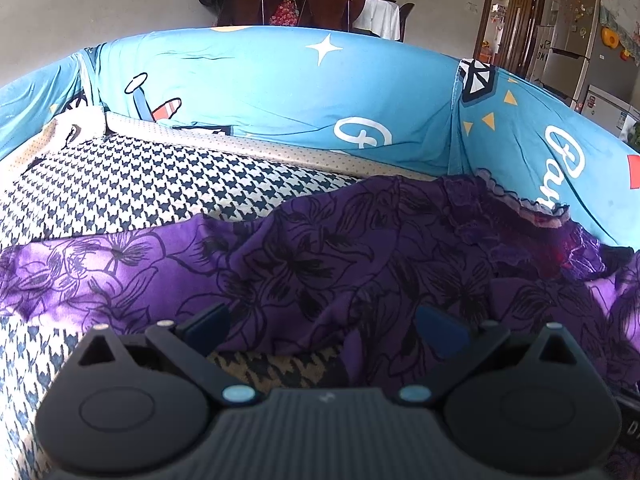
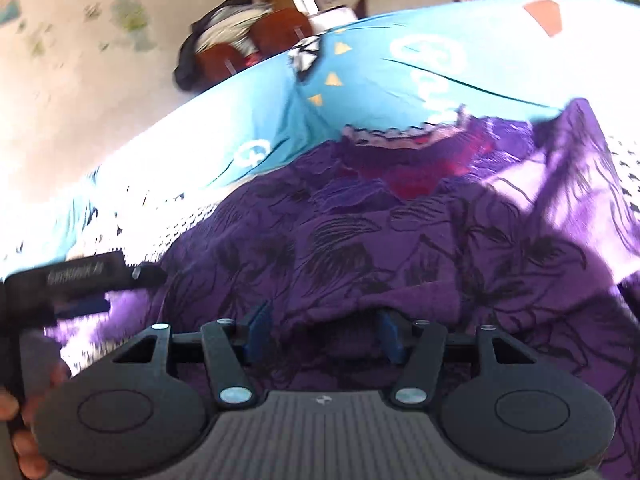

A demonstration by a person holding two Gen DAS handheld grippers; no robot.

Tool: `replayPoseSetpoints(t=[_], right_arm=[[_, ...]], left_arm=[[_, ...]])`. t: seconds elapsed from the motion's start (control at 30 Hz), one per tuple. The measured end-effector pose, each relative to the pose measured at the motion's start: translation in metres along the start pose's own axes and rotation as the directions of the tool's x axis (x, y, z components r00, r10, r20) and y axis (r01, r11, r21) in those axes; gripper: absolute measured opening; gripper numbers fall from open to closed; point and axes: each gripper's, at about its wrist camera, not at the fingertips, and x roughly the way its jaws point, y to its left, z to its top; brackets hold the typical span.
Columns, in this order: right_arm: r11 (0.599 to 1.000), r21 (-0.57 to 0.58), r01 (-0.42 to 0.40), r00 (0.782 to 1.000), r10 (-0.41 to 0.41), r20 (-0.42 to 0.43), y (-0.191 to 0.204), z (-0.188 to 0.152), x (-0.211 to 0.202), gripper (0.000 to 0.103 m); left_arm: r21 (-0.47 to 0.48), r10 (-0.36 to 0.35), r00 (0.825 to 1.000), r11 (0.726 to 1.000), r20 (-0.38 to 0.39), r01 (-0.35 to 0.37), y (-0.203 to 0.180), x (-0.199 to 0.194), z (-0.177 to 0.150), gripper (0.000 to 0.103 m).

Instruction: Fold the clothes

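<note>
Left wrist view, left tongs (image 1: pixel 320 322) apart over purple floral garment (image 1: pixel 320 256), houndstooth cover (image 1: pixel 132 184) beside, right tongs (image 2: pixel 322 334) apart.

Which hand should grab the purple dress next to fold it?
Probably the right. The right gripper is open with a raised fold of the dress bunched between its fingers. The left gripper is open too, but mostly flat cloth lies between its fingers.

Blue printed sofa cover (image 1: pixel 280 92) spans the backrest. Houndstooth seat cloth (image 1: pixel 132 184) lies below. Two wooden chairs (image 1: pixel 288 0) stand behind; refrigerator (image 1: pixel 576 36) at far right.
</note>
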Motion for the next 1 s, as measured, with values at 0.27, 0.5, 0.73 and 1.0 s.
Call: replayPoseSetpoints(t=[0.27,0.5,0.73,1.0], right_arm=[[0.997,-0.007,0.079,0.993,-0.078,0.084,-0.008,0.014,0.000,0.033],[0.971,-0.232,0.057,0.983,-0.015,0.181,0.021,0.012,-0.002,0.017],[0.795,-0.592,-0.132,0.977,0.204,0.056,0.080,-0.023,-0.007,0.017],[0.808,-0.568,-0.156,0.983,0.181,-0.014,0.073,-0.025,0.002,0.021]], left_arm=[[0.000,0.020,1.000,1.000,0.018,-0.020,0.002,0.000,0.002,0.103],[-0.013,0.080,0.993,0.997,0.089,-0.079,0.010,-0.009,0.011,0.103],[-0.041,0.145,0.977,0.989,0.155,-0.140,0.020,-0.019,0.021,0.103],[-0.007,0.124,0.980,0.992,0.153,-0.125,0.015,-0.017,0.019,0.103]])
